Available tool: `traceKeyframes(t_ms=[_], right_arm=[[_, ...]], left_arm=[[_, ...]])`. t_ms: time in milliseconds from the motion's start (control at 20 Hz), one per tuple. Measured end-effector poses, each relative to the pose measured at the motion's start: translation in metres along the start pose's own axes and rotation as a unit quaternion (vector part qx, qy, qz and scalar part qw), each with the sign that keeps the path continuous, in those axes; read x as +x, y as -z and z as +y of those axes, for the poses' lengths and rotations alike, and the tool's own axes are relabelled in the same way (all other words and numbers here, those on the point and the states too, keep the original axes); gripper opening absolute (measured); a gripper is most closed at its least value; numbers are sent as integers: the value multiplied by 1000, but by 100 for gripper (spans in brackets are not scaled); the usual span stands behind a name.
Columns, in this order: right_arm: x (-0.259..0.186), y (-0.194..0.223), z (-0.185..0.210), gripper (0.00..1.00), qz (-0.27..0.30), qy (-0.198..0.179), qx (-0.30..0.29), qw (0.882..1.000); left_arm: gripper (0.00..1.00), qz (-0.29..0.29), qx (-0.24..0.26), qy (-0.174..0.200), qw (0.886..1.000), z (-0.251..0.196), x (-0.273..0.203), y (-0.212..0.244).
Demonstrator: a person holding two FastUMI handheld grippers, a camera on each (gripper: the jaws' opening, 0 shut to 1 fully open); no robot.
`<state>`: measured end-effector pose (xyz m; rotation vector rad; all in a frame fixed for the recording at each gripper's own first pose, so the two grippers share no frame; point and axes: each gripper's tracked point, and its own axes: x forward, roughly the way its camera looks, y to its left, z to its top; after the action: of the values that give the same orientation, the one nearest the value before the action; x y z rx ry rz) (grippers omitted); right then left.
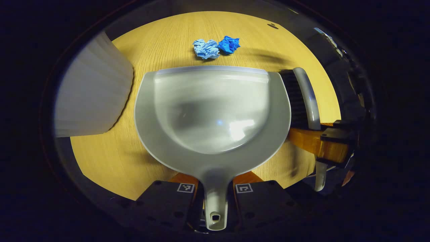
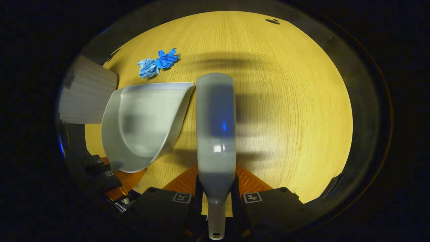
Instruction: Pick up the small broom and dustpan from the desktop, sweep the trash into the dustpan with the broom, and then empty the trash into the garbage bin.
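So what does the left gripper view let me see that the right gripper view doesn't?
Left gripper view alone: the broom's dark bristles seen side-on, and the dustpan handle clamped in the left gripper.

Right gripper view alone: the broom's back seen lengthwise, its handle clamped in the right gripper.

Both: the dustpan, two crumpled blue paper balls beyond its lip, the white garbage bin, the wooden desktop.

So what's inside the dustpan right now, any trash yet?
Nothing: the dustpan is bare inside. Both blue paper wads lie on the table beyond its front lip. What is under the pan is hidden.
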<state>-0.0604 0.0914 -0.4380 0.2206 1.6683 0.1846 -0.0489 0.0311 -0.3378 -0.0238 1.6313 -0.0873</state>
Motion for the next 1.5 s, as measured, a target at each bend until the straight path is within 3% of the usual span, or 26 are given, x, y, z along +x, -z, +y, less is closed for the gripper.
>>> traceKeyframes(t_ms=[200, 350, 550, 650, 800, 1000, 1150, 1250, 1300, 1450, 1500], right_arm=[[-23, -8, -10, 32, -15, 18, -81, 996], [-60, -62, -9, 32, -74, 31, -127, 989], [-117, -177, -14, 32, -172, 89, -204, 960], [-126, -218, -15, 31, -183, 115, -240, 947], [-101, -252, -2, 31, -167, 129, -291, 933], [-42, -255, 21, 31, -106, 148, -386, 904], [-14, -259, 30, 31, -88, 175, -420, 886], [0, -243, 32, 31, -46, 177, -449, 875], [-3, -246, 35, 31, -54, 187, -481, 855], [1, -206, 50, 31, -8, 137, -547, 826], [1, -196, 52, 31, 2, 130, -575, 808]], left_arm=[[28, -20, 58, -12, 998, 19, -12, 17], [28, -28, 77, -23, 996, 28, -19, 30], [28, -25, 84, -35, 996, 31, -20, 37], [28, -24, 91, -52, 994, 35, -20, 40], [28, -15, 87, -56, 995, 36, -13, 46], [28, 9, 59, -40, 997, 34, -1, 57], [28, 8, 54, -47, 997, 34, -2, 58], [28, 5, 53, -47, 998, 35, -2, 57], [28, 9, 50, -47, 998, 34, -2, 58], [28, 9, 49, -51, 997, 34, -1, 57], [28, 7, 51, -52, 997, 35, -2, 57]])
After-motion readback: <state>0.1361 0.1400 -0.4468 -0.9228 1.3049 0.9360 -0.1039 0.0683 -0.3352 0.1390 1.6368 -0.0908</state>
